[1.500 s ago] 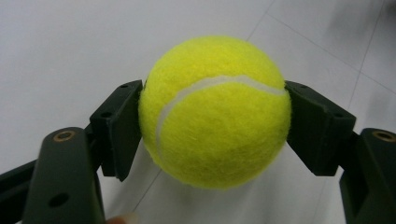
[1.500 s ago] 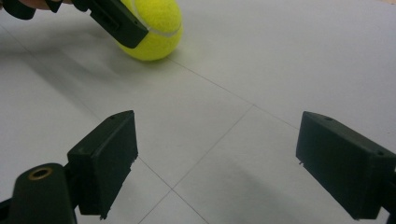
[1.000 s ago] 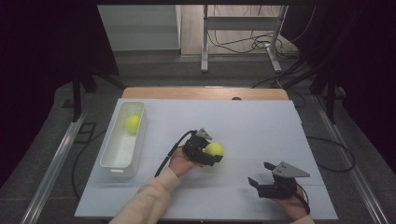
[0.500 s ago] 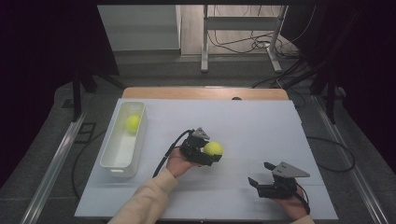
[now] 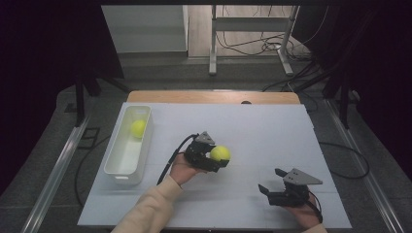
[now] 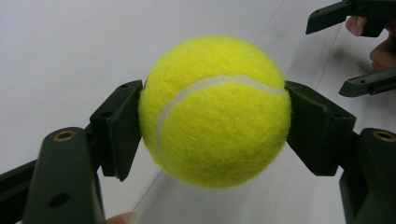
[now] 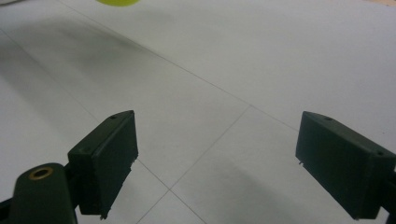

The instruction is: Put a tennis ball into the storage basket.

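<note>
The fuzzy yellow tennis ball (image 6: 215, 109) with its white seam is sitting mid-frame, and I am clamping it in my left gripper (image 5: 210, 156) above the white table (image 5: 272, 131). My right gripper (image 5: 274, 190) is resting lower right, jaws apart and holding nothing.

No text, label, brand, number or sign can be read anywhere. The tennis ball (image 6: 215, 112) shows a plain white seam and no print; the surface (image 5: 272, 131) carries thin lines alone.

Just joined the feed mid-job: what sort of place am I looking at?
Probably a lab or test workshop: a white-topped table in a dark room, loose cables around a metal stand behind it, and a white bin for tennis balls.
</note>
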`<control>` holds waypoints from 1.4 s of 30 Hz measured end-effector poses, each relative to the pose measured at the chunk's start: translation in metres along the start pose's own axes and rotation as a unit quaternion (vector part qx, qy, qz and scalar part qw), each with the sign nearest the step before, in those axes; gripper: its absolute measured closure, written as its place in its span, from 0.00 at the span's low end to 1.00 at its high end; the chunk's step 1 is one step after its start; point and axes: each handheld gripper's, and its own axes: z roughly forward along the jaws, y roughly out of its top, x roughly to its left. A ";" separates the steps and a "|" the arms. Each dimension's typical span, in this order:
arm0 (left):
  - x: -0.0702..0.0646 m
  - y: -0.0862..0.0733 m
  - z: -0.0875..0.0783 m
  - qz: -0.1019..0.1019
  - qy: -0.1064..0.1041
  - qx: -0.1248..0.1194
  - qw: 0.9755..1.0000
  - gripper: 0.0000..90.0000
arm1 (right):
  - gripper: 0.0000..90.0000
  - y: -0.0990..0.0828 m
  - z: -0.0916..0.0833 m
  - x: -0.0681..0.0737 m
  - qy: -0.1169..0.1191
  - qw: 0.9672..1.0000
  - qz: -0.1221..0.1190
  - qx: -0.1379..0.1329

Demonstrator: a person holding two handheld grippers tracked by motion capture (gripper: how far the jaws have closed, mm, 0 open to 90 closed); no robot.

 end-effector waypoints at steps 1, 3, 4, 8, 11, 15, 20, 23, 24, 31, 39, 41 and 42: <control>0.000 0.000 -0.001 0.000 0.000 -0.001 1.000 0.29 | 0.15 0.000 0.000 0.000 -0.001 1.000 0.001 0.000; 0.000 0.000 -0.003 0.000 0.001 -0.003 1.000 0.29 | 0.15 0.000 0.000 0.000 -0.001 1.000 0.001 -0.002; 0.000 0.000 -0.003 0.000 0.001 -0.005 1.000 0.29 | 0.15 0.000 0.000 0.000 -0.001 1.000 0.001 -0.003; 0.000 0.000 -0.007 0.002 0.002 -0.011 1.000 0.29 | 0.15 0.000 0.000 0.000 -0.001 1.000 0.001 -0.003; -0.001 -0.001 -0.010 0.001 0.003 -0.016 1.000 0.29 | 0.15 0.000 0.000 0.000 -0.002 1.000 0.001 -0.002; -0.001 -0.002 -0.012 0.002 0.004 -0.016 1.000 0.29 | 0.15 0.000 0.000 0.000 -0.002 1.000 0.001 -0.002; -0.001 -0.002 -0.017 0.002 0.005 -0.025 1.000 0.29 | 0.15 0.000 0.000 0.000 -0.001 1.000 0.001 -0.001; -0.001 -0.002 -0.023 -0.001 0.006 -0.034 0.999 0.29 | 0.15 0.000 0.000 -0.001 -0.002 1.000 0.000 0.000; 0.000 -0.002 -0.025 -0.002 0.006 -0.036 0.999 0.29 | 0.15 0.000 0.000 -0.001 -0.002 1.000 0.000 0.000; 0.003 -0.001 -0.036 -0.007 0.011 -0.050 0.999 0.29 | 0.15 0.000 0.000 0.000 -0.003 1.000 0.000 0.002; 0.005 0.000 -0.047 -0.008 0.013 -0.063 0.998 0.29 | 0.15 0.000 0.001 -0.001 -0.003 1.000 0.000 0.002; 0.005 0.000 -0.050 -0.008 0.014 -0.068 0.998 0.29 | 0.15 0.000 0.000 0.000 -0.003 1.000 0.000 0.003; 0.005 0.000 -0.050 -0.008 0.014 -0.068 0.998 0.29 | 0.15 0.000 0.000 0.000 -0.003 1.000 0.000 0.003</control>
